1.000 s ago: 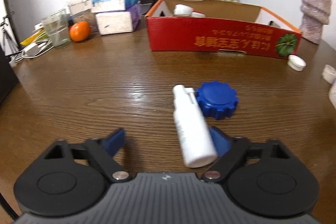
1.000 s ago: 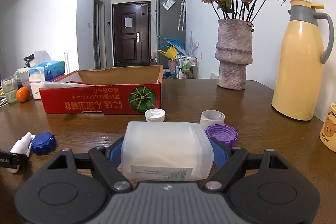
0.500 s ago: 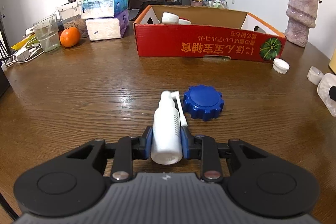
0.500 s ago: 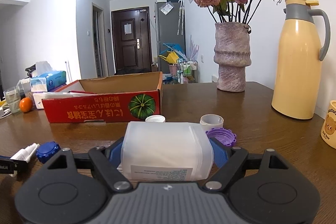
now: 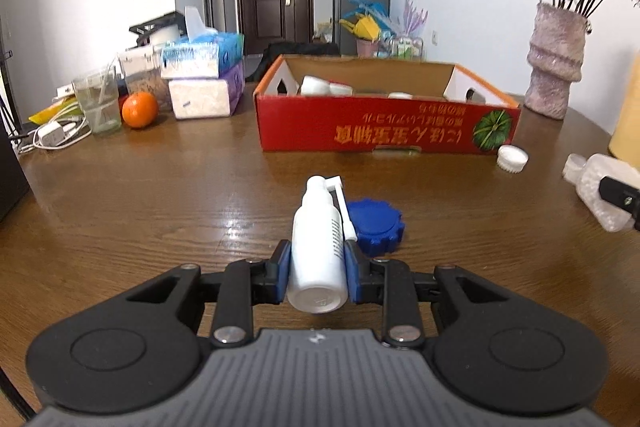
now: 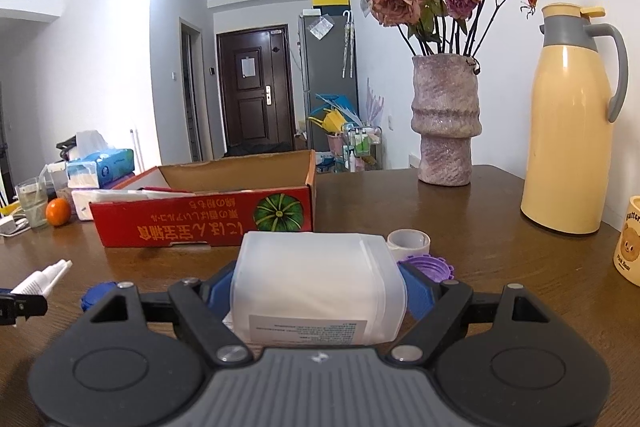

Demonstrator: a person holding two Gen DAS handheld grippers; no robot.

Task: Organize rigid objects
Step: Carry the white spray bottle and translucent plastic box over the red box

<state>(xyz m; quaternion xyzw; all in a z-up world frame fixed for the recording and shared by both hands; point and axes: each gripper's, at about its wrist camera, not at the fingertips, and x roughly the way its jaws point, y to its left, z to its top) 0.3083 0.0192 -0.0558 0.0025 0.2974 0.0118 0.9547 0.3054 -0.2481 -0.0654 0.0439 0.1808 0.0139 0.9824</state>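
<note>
Nearest, the left gripper is seen with its jaws clamped on a white spray bottle, which is held by its lower body, nozzle pointing away. Just beyond the jaws and slightly to their right, a blue cap lies on the wooden tabletop. Farther ahead, a red cardboard box is set on the tabletop, with several white items inside it, and a white cap rests just beside its right corner. To the far left of the jaws, an orange, a glass and stacked tissue packs are gathered.

Likewise, the right gripper is seen with its jaws clamped on a wide translucent white bottle, gripped across its sides. Immediately past the right jaw, a purple cap and a small white cup are placed close together. Beyond them, a pink vase with dried roses and a yellow thermos jug stand toward the wall.
</note>
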